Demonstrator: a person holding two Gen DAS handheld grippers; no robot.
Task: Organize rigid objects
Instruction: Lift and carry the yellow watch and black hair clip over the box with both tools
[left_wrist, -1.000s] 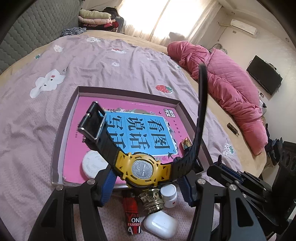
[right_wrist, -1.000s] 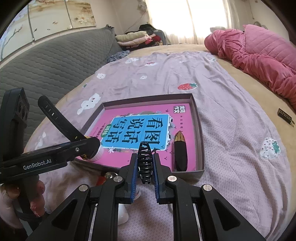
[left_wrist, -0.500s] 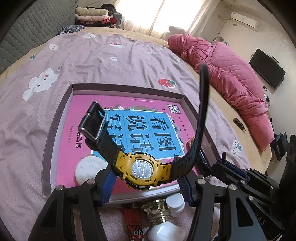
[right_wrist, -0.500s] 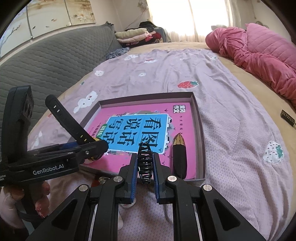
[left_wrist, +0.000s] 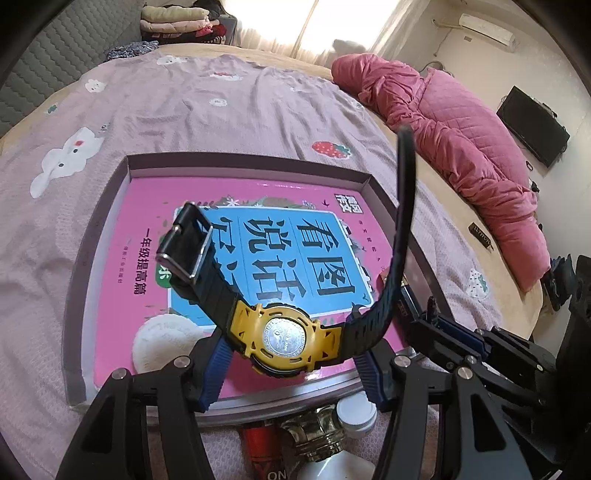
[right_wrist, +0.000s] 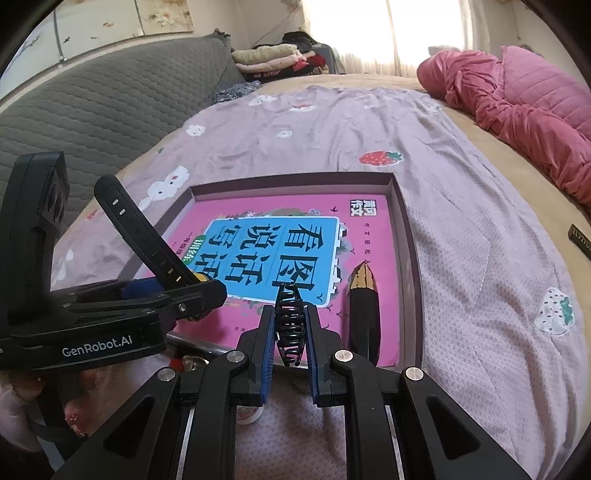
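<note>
left gripper (left_wrist: 288, 363): jaws wide, clamped on watch (left_wrist: 282, 338) over tray (left_wrist: 380, 192) | right gripper (right_wrist: 290, 345): jaws pinching hair clip (right_wrist: 290, 325) | risk: loose strap probably snags tray rim; clip could twist out

Showing: 1 watch (left_wrist: 284, 336); 1 hair clip (right_wrist: 290, 328); 1 tray (left_wrist: 96, 236) holding 1 book (left_wrist: 122, 206), 1 white disc (left_wrist: 162, 339), 1 dark pen-shaped item (right_wrist: 364, 317); 1 white-capped bottle (left_wrist: 356, 410); 1 gold-capped bottle (left_wrist: 314, 432); 1 red tube (left_wrist: 260, 446); 2 grippers (left_wrist: 291, 369) (right_wrist: 290, 354)
</note>
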